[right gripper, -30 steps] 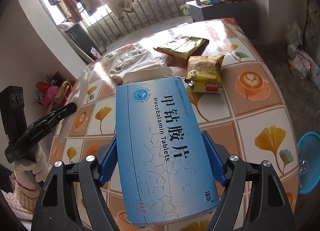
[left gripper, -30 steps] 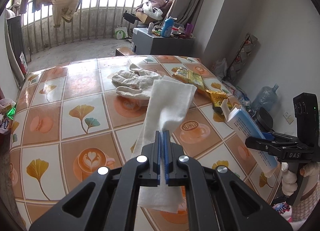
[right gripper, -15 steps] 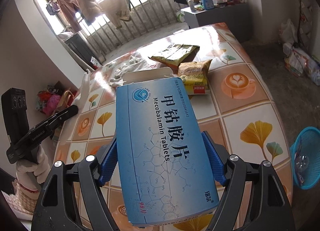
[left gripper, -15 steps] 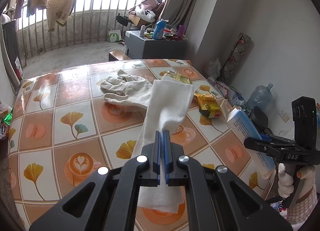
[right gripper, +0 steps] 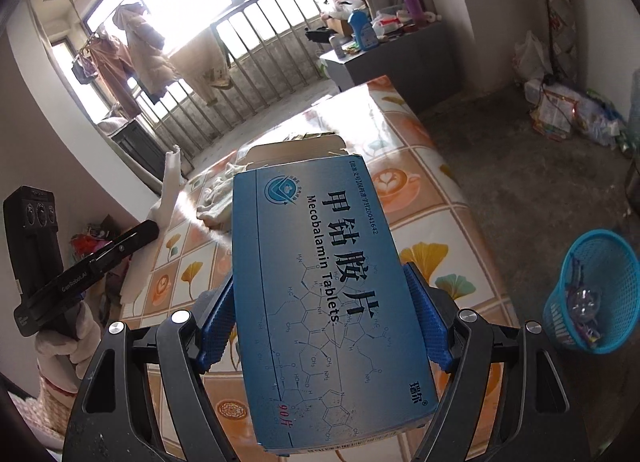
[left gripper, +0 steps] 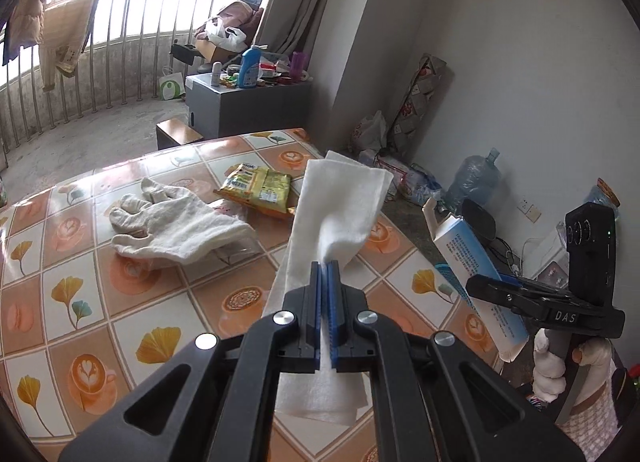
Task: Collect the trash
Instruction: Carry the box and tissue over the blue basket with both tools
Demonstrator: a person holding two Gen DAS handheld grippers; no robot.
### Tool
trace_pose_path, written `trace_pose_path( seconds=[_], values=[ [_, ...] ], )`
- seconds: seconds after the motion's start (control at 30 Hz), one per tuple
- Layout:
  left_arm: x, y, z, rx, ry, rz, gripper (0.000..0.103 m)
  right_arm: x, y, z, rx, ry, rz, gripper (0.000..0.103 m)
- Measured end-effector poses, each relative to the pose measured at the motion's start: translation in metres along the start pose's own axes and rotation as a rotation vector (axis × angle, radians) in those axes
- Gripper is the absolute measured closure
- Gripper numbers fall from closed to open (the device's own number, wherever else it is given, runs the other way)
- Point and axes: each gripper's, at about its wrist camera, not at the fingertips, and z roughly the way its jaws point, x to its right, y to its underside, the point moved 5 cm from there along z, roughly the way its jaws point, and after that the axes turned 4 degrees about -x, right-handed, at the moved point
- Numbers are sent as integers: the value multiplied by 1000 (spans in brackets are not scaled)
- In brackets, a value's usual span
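My left gripper (left gripper: 325,268) is shut on a white paper tissue (left gripper: 340,197) that stands up above the patterned table (left gripper: 120,302). My right gripper (right gripper: 320,294) is shut on a blue medicine box (right gripper: 320,282), its blue pads pressing both long sides; the same box (left gripper: 472,262) shows at the right of the left wrist view. A yellow snack packet (left gripper: 256,187) lies on the table behind the tissue. A blue mesh waste basket (right gripper: 588,294) stands on the floor to the right of the table, with some trash inside.
A pair of white cloth gloves (left gripper: 176,221) lies on the table beside the snack packet. A grey cabinet (left gripper: 248,105) with bottles stands behind the table. Bags and a water jug (left gripper: 476,177) sit along the right wall. A gloved hand (left gripper: 556,366) holds the right gripper.
Both grippers have swung to the right with their loads and risen a little. The table edge, floor and blue basket have come further into the right wrist view.
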Motion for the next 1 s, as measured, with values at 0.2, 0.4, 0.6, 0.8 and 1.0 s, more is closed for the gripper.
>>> trace_pose_path(
  seconds=[0.2, 0.4, 0.6, 0.8, 1.0],
  values=[
    [66, -28, 39, -45, 144, 76, 100, 65, -4, -44, 113, 85, 151, 30],
    [146, -53, 98, -135, 294, 147, 100, 168, 13, -100, 243, 214, 447, 30],
    [232, -53, 173, -292, 404, 227, 100, 250, 53, -121, 292, 278, 703, 30],
    [311, -38, 252, -429, 422, 294, 100, 302, 72, -103, 262, 277, 854, 29],
    [373, -22, 334, -532, 423, 357, 59, 373, 72, -77, 281, 240, 1005, 18]
  ],
)
